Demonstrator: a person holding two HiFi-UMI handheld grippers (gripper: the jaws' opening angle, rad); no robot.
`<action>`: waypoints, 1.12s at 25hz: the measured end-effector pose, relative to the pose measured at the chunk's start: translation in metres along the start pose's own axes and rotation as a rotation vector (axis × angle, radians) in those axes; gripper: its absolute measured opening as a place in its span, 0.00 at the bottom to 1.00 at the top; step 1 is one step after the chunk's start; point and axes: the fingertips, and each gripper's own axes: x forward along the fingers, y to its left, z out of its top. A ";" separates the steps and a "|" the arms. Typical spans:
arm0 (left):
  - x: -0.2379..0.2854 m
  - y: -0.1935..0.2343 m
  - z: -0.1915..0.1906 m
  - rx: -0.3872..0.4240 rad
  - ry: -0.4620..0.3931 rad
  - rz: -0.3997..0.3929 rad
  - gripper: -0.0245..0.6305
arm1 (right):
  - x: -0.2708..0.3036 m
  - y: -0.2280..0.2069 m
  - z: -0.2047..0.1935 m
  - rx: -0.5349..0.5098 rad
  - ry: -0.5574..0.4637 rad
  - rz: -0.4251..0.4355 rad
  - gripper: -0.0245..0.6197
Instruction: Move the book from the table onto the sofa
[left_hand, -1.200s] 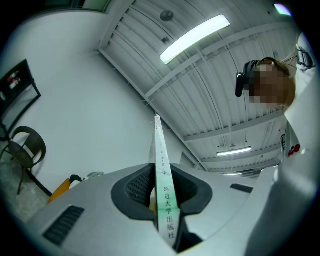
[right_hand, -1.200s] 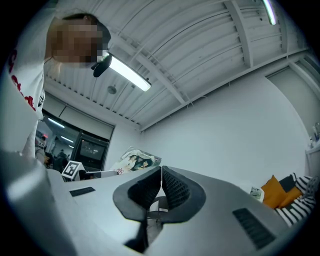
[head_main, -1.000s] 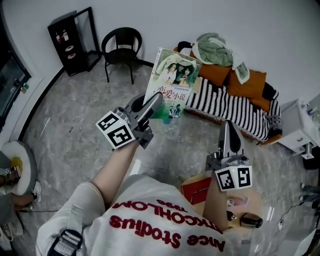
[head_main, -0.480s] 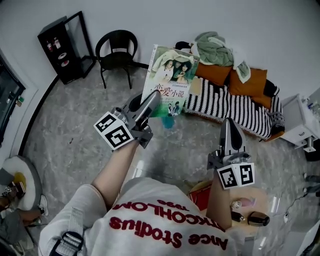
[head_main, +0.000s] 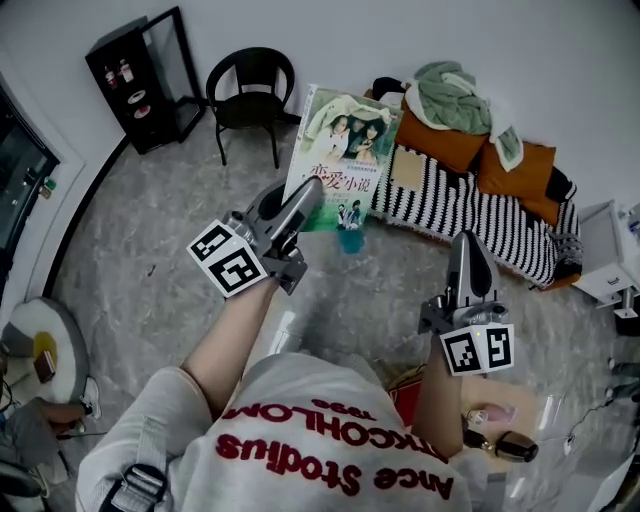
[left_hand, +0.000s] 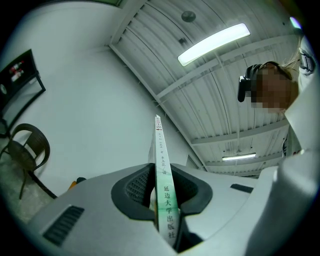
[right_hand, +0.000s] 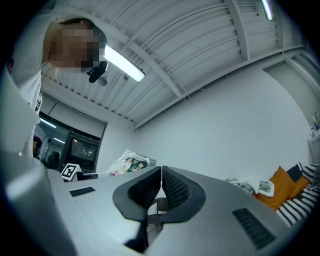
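Book (head_main: 340, 160) farther from table (head_main: 526, 404)

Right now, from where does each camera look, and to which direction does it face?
Head view: on the person's head, facing steeply down at floor, sofa and chair; shows both forearms, left gripper, right gripper.
Left gripper view: on that gripper, facing up along jaws clamped on the book toward ceiling; shows the white top.
Right gripper view: on that gripper, facing up along shut, empty jaws toward the wall; shows the white top.
Shared: head and right gripper views both show the book's cover and sofa.
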 end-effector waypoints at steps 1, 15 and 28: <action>-0.004 0.009 0.007 -0.006 -0.004 0.004 0.15 | 0.009 0.006 -0.004 0.004 0.005 0.000 0.08; 0.031 0.089 0.017 -0.036 -0.057 0.049 0.15 | 0.092 -0.039 -0.041 0.036 0.021 0.037 0.08; 0.250 0.153 -0.056 -0.011 -0.019 0.077 0.15 | 0.178 -0.271 -0.039 0.079 0.017 0.018 0.08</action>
